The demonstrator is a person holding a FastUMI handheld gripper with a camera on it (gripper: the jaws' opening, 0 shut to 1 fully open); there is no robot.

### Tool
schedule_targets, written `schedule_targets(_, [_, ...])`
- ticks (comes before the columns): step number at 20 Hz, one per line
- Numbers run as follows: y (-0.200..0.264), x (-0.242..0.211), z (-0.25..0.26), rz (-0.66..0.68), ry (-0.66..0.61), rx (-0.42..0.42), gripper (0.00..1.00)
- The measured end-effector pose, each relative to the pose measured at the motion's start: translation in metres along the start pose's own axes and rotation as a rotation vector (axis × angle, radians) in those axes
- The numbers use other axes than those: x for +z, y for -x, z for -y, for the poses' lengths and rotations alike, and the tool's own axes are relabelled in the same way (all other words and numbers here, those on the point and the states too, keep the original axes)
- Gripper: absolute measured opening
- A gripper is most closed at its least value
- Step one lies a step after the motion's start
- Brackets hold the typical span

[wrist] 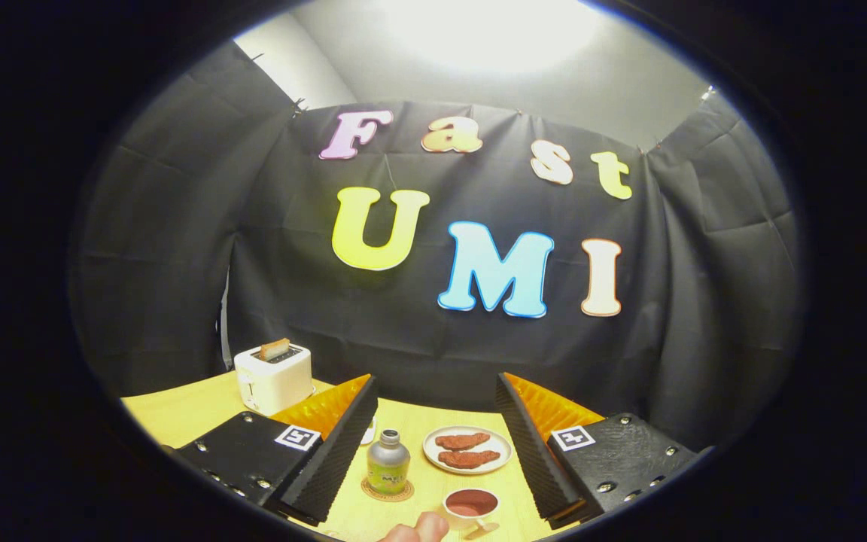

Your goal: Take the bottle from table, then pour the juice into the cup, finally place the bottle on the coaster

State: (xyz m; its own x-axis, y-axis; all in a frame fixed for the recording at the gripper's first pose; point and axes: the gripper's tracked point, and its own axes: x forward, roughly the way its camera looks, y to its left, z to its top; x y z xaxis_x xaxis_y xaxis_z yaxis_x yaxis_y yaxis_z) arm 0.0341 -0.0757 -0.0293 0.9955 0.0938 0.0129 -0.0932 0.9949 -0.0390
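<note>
My gripper point(437, 410) is open, its two black ribbed fingers point(332, 452) spread wide above the yellow table point(193, 410) with nothing between them. Below and ahead of the gap, a small silver bottle point(388, 463) with a green label and a grey cap stands upright on a round brown coaster point(387, 493). Right of the bottle sits a white cup point(471, 506) holding reddish-brown juice. The fingers touch neither the bottle nor the cup.
A white plate point(467, 450) with two brown meat pieces lies beyond the cup. A white toaster point(273, 376) with a slice of toast stands at the table's far left. A person's fingertips point(418, 529) show at the near table edge, beside the cup.
</note>
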Motion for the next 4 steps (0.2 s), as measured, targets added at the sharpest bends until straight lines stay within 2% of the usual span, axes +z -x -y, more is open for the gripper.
schedule_targets(4, [-0.004,-0.018,0.021,-0.033,-0.032,-0.023,0.96])
